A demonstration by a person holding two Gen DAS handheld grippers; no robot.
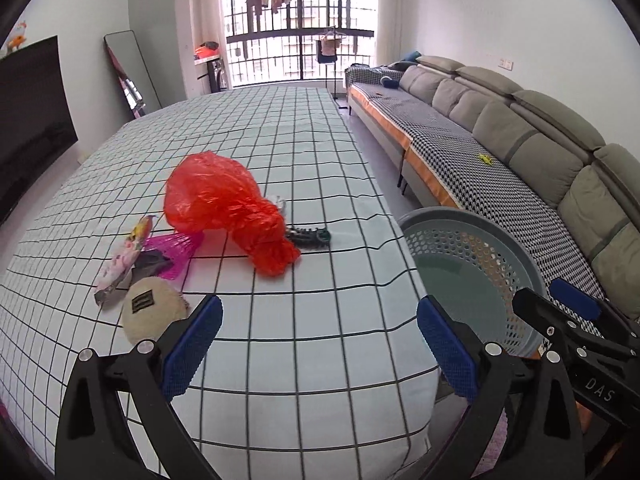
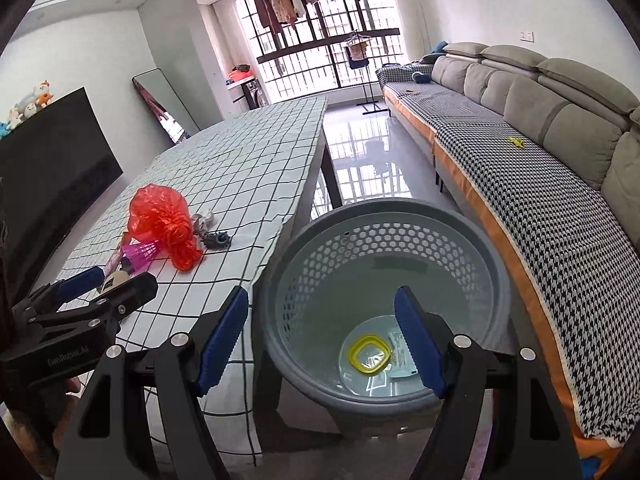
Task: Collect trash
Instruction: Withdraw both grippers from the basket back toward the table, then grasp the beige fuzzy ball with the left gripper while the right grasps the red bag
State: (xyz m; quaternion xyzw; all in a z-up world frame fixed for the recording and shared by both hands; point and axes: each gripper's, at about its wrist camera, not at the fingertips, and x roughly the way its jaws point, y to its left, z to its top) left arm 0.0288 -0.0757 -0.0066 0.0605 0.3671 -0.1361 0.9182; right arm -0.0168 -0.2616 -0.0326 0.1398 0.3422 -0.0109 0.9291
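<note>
The bottom of the grey perforated basket (image 1: 472, 276) is hidden in the left wrist view by its own wall and by the right hand-held gripper (image 1: 576, 304) at lower right, whose pads there overlap too much to judge. The small pale scrap (image 1: 278, 202) behind the red plastic bag (image 1: 228, 208) is mostly covered and hard to identify.

The left hand-held gripper (image 1: 318, 344) hangs over the near edge of the checked surface (image 1: 280, 140), jaws spread wide, holding and touching nothing. In the right wrist view the right hand-held gripper (image 2: 320, 338) is likewise wide open and empty above the basket, which contains a clear lid with a yellow rim (image 2: 368, 354) and a white packet (image 2: 400, 354).

The remaining trash lies left of centre on the surface: the bag, long axis running from upper left to lower right with its twisted end nearest; a pink shuttlecock (image 1: 176, 254); a printed wrapper (image 1: 124, 260) lying diagonally; a cream round pad (image 1: 154, 314); a dark comb-like piece (image 1: 308, 236).
</note>
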